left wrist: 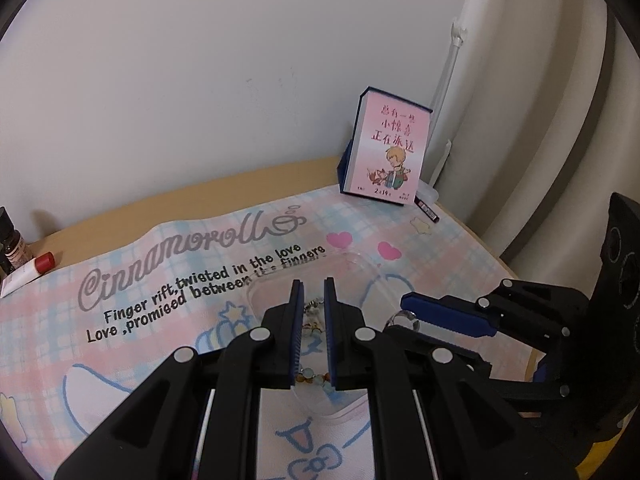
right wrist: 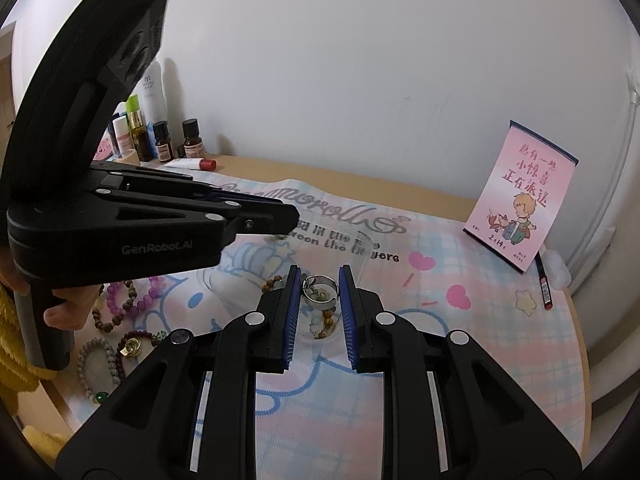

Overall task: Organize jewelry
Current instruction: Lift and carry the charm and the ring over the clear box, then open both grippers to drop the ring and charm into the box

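Note:
A clear plastic tray (left wrist: 352, 264) lies on the pastel Cinnamoroll mat (left wrist: 160, 280), with beaded bracelets (left wrist: 312, 378) in it. My left gripper (left wrist: 313, 286) hovers over the tray, jaws narrowly apart and empty. My right gripper (right wrist: 320, 274) is shut on a silver ring (right wrist: 320, 290) and holds it above the tray (right wrist: 362, 252). The ring also shows in the left wrist view (left wrist: 402, 320), at the right gripper's fingertips. Several loose bracelets (right wrist: 128, 300) lie on the mat at the left.
A pink calendar card (left wrist: 386, 152) stands at the back right by the wall, a dark pen (right wrist: 544, 284) beside it. Bottles (right wrist: 160, 136) and a red-capped tube (right wrist: 192, 163) stand at the back left. The table edge runs along the right.

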`<state>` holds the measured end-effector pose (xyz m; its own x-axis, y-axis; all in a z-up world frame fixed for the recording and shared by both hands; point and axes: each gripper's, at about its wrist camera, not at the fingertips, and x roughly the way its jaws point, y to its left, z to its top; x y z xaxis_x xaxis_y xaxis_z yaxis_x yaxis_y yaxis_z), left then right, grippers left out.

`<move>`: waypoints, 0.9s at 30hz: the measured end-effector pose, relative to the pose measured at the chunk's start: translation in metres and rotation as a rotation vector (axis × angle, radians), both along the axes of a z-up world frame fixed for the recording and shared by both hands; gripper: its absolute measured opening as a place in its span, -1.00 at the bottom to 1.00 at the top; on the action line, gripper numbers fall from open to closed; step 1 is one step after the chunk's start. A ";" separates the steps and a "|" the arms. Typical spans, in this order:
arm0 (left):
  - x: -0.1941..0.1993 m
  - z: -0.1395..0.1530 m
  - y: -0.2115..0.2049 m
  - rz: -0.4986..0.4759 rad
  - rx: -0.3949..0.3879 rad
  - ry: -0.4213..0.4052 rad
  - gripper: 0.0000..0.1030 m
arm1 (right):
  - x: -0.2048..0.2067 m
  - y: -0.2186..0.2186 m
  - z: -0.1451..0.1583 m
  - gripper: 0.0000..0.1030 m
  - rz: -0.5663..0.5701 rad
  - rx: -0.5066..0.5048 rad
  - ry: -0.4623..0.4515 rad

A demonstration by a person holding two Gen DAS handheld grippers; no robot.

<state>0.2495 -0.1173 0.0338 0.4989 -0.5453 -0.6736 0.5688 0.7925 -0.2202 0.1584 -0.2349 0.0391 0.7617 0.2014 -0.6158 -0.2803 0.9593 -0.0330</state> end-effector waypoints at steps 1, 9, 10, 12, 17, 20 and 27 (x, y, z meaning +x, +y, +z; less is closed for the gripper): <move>-0.001 -0.001 0.000 0.002 0.006 -0.003 -0.81 | 0.000 0.000 -0.001 -0.64 0.001 0.000 0.001; 0.005 -0.010 0.006 0.014 -0.016 0.038 -0.80 | 0.003 -0.001 -0.004 -0.63 -0.005 0.013 0.016; 0.006 -0.010 0.007 0.014 -0.021 0.044 -0.79 | 0.003 0.000 -0.003 -0.63 -0.002 0.013 0.014; 0.006 -0.010 0.007 0.013 -0.031 0.048 -0.71 | 0.002 -0.001 -0.002 -0.63 -0.001 0.014 0.012; 0.007 -0.009 0.011 0.010 -0.063 0.072 -0.50 | -0.003 0.000 0.004 -0.59 0.005 0.021 -0.003; 0.008 -0.006 0.016 0.012 -0.101 0.094 -0.42 | -0.006 -0.001 0.009 -0.52 0.000 0.020 -0.014; 0.002 0.009 0.040 0.010 -0.204 0.104 0.00 | -0.024 0.007 0.022 -0.50 0.019 0.042 -0.038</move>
